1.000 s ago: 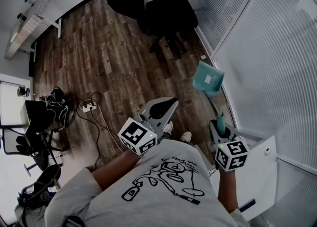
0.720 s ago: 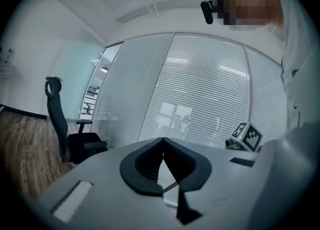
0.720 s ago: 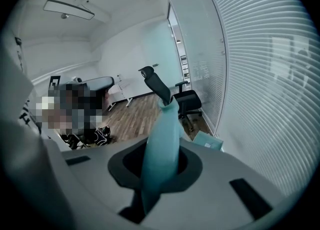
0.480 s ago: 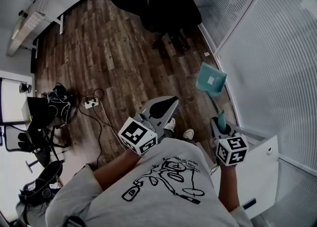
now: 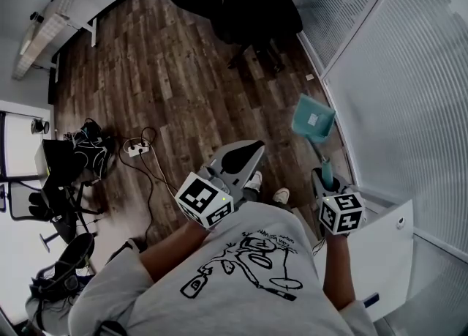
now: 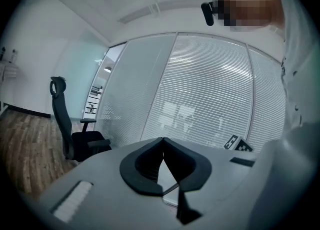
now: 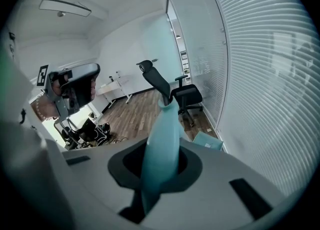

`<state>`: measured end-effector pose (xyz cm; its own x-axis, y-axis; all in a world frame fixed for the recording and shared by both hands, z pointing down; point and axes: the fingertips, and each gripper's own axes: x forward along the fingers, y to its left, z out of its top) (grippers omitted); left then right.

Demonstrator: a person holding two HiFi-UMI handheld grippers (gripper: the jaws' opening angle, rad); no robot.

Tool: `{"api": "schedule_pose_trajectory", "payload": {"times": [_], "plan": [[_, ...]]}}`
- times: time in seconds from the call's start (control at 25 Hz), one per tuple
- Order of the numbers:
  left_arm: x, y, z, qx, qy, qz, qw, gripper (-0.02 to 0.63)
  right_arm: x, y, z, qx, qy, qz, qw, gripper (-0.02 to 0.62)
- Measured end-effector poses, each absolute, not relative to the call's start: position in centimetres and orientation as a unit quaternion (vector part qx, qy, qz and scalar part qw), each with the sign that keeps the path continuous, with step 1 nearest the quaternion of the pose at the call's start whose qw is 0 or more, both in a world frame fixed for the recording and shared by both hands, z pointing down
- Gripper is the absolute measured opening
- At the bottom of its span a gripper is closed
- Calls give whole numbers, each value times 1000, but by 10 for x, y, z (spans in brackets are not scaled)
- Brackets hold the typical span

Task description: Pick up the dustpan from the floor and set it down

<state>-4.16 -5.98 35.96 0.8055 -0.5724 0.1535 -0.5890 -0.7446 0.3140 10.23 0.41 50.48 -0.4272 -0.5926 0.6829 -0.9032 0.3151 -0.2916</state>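
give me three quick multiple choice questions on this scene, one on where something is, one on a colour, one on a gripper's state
1. The dustpan shows closest to:
A) the glass wall with blinds
B) the power strip
C) the white desk

2. The dustpan is:
A) red
B) teal
C) black

3. The right gripper is:
A) open and empty
B) shut with nothing in it
C) shut on the dustpan's handle

Answers:
1 A: in the head view its scoop shows right beside that wall.
2 B: scoop and handle are both teal.
3 C: the right gripper view shows the teal handle clamped between the jaws.
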Motion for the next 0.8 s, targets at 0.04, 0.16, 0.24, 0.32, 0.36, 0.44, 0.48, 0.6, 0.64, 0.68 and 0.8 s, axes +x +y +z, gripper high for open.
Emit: {"api": "schedule_pose_trajectory", "payload": {"times": [0.04,0.16,0.24,0.32,0.36,0.44,0.48,0.6,0.64,0.68,0.8], "plan": [[-42,-60,359,934,-312,23,176,2,102,3,508,482,-776,334,233,15],[-42,-61,358,933,-313,20,176,2,100,-1,519,481,-775,338,233,15],[-41,-60,355,933,-313,19,175,2,99,-1,526,477,-776,339,234,15],[-41,-58,354,934,-312,18,175,2,97,-2,534,474,-778,339,235,15],[-42,-58,354,934,-312,18,175,2,96,-2,539,473,-778,339,235,15],[-43,-57,355,934,-312,19,174,2,96,-5,549,471,-779,341,234,15],[-43,-57,355,934,-312,20,174,2,96,-6,553,470,-779,343,233,15],[-43,-56,353,933,-312,22,176,2,97,-11,567,467,-779,347,234,15],[-43,-55,353,933,-312,22,176,2,97,-12,572,466,-779,349,235,15],[-44,-55,353,933,-312,22,175,2,97,-13,577,464,-779,350,235,15],[-45,-52,353,933,-313,23,176,2,97,-17,593,460,-779,355,237,15]]}}
